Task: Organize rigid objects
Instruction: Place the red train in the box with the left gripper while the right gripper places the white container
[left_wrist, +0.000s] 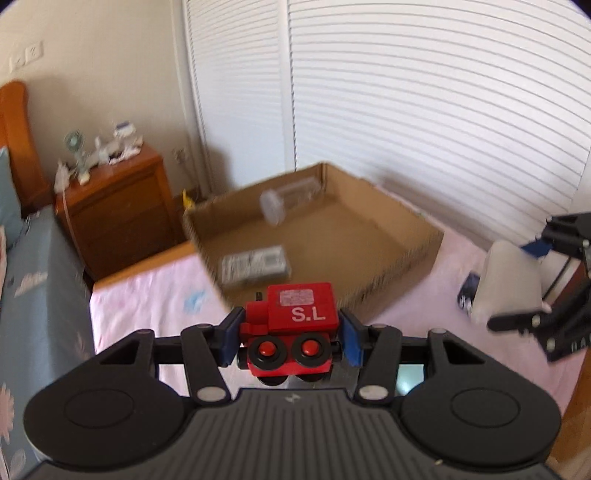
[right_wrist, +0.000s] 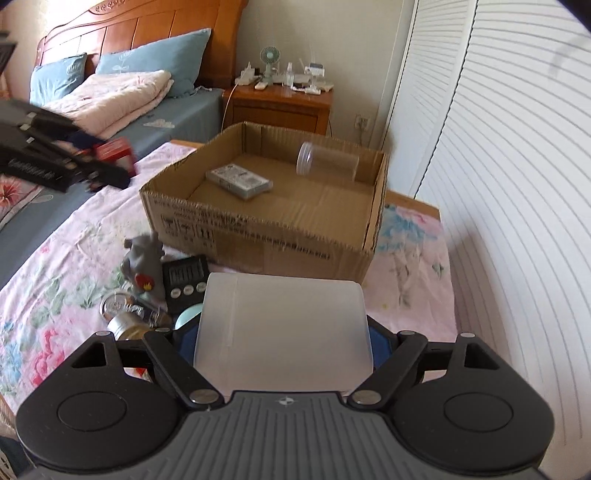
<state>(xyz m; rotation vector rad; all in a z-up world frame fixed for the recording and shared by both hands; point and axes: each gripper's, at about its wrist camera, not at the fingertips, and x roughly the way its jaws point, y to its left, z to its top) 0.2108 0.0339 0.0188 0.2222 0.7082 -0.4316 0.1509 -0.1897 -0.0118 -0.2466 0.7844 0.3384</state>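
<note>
Left wrist view: my left gripper (left_wrist: 290, 334) clamped on the red toy train (left_wrist: 295, 321), short of the cardboard box (left_wrist: 402, 258).
Right wrist view: my right gripper (right_wrist: 282, 343) clamped on a frosted white container (right_wrist: 282, 328).
Risk, train: small hold; could twist free.
Risk, container: smooth walls, may slip.
Risk, box: both loads converging; could collide or clip the rim.

Pretty bright daylight in both views, soft and a bit washed out on the white louvered doors (left_wrist: 424, 110), which bow hard from the fisheye. Corners go dark at the lens edge. The left wrist view is smeared, the cardboard box (left_wrist: 402, 254) and nightstand (left_wrist: 118, 206) look fuzzy. The right wrist view is sharper, though the left gripper (right_wrist: 107, 173) is blurred there.
</note>
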